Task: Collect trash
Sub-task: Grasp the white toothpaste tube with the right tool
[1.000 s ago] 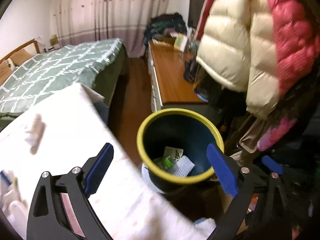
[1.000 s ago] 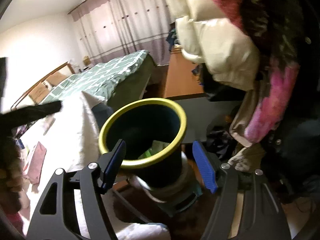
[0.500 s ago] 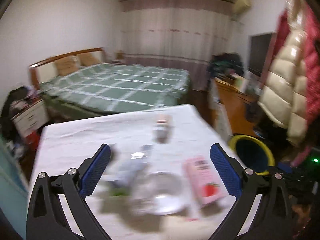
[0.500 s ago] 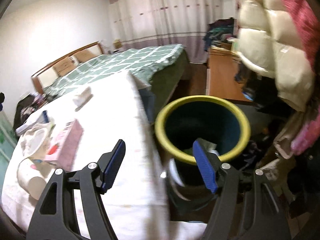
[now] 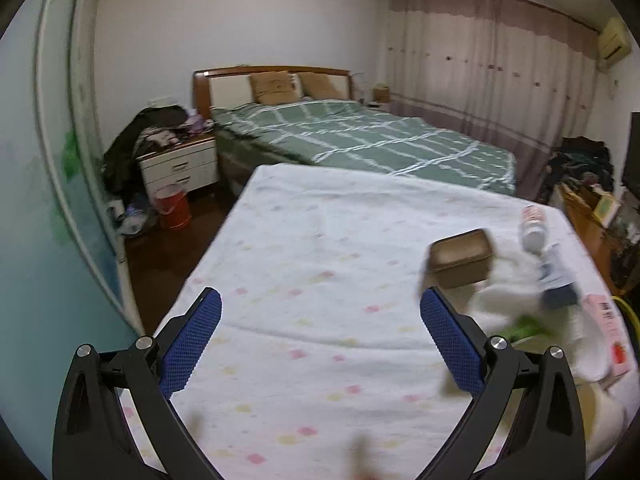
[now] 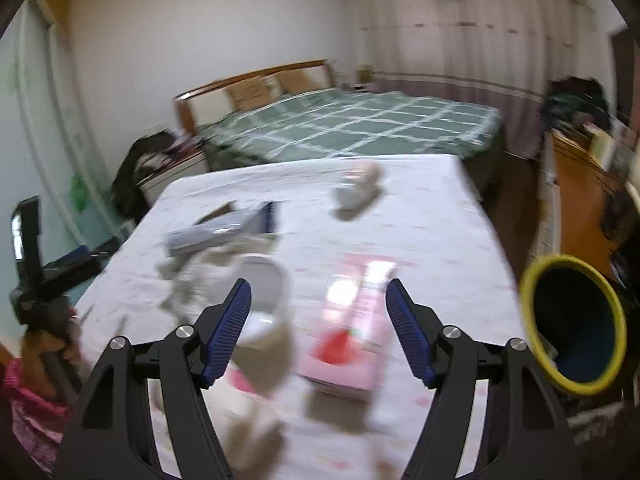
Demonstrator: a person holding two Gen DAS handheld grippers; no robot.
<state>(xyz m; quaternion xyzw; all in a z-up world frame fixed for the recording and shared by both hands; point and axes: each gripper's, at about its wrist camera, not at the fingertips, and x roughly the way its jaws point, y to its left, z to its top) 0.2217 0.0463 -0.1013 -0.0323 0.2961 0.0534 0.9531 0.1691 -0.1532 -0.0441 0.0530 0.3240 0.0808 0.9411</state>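
Note:
My left gripper [image 5: 320,344] is open and empty above the white tablecloth [image 5: 320,248]. A small brown box [image 5: 462,258], a bottle [image 5: 532,226] and a blue-and-white pack [image 5: 556,280] lie to its right. My right gripper [image 6: 318,330] is open and empty above a pink carton [image 6: 354,328] and a white cup [image 6: 264,300]. Crumpled paper [image 6: 188,284], a blue-and-white pack [image 6: 228,228] and a bottle [image 6: 358,192] lie beyond. The yellow-rimmed dark bin [image 6: 572,324] stands off the table's right edge.
A green-checked bed [image 5: 360,140] lies behind the table. A nightstand [image 5: 180,166] and red bucket [image 5: 173,210] stand at the left. A wooden desk [image 6: 576,200] is at the right. A hand with the other gripper [image 6: 36,280] shows at the right view's left edge.
Both grippers have swung left, away from the bin and over the table. The left view now faces the table's left part; the right view now holds the carton and cup between its fingers.

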